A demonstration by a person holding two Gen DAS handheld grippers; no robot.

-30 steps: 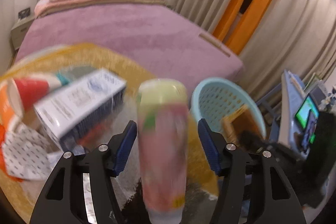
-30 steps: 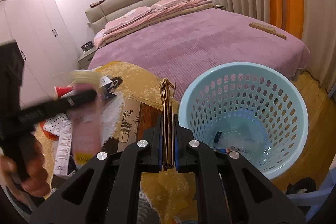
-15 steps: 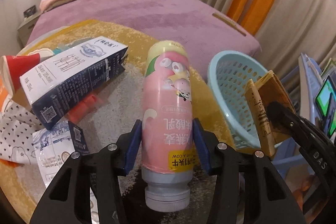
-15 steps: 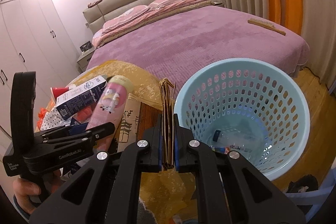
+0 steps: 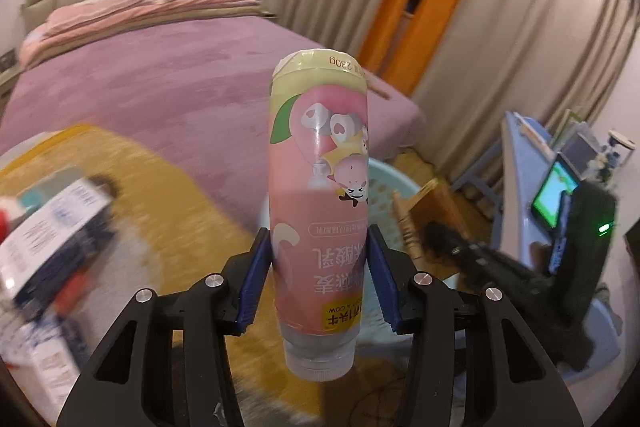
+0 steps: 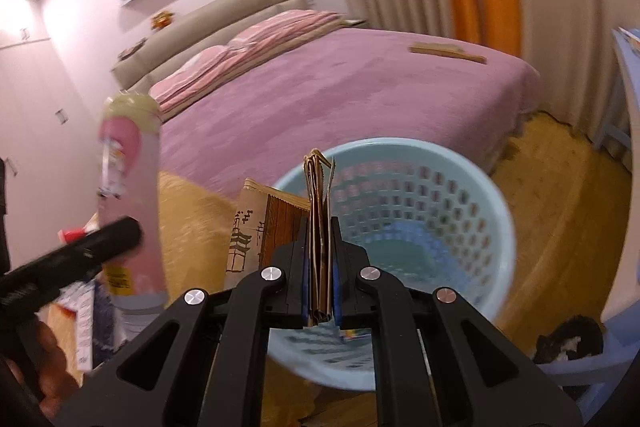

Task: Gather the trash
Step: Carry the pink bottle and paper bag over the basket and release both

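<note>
Right wrist view alone shows the pale blue perforated plastic basket's (image 6: pixel 460 187) interior, behind the right hand-held gripper (image 6: pixel 320 267) clamped tight on folded brown cardboard (image 6: pixel 319 211). Left wrist view: left hand-held gripper (image 5: pixel 318 267) squeezes a pink cartoon-printed plastic bottle (image 5: pixel 318 187), cap toward the camera, blocking the basket.

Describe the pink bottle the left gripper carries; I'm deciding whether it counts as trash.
The pink bottle is a slim plastic drink bottle in a glossy pink sleeve with a yellow-green band, cartoon figures and printed characters. It is held upside down, its clear cap end toward the camera. The left gripper clamps its lower body between blue pads. Nothing else touches it; contents cannot be told.
</note>
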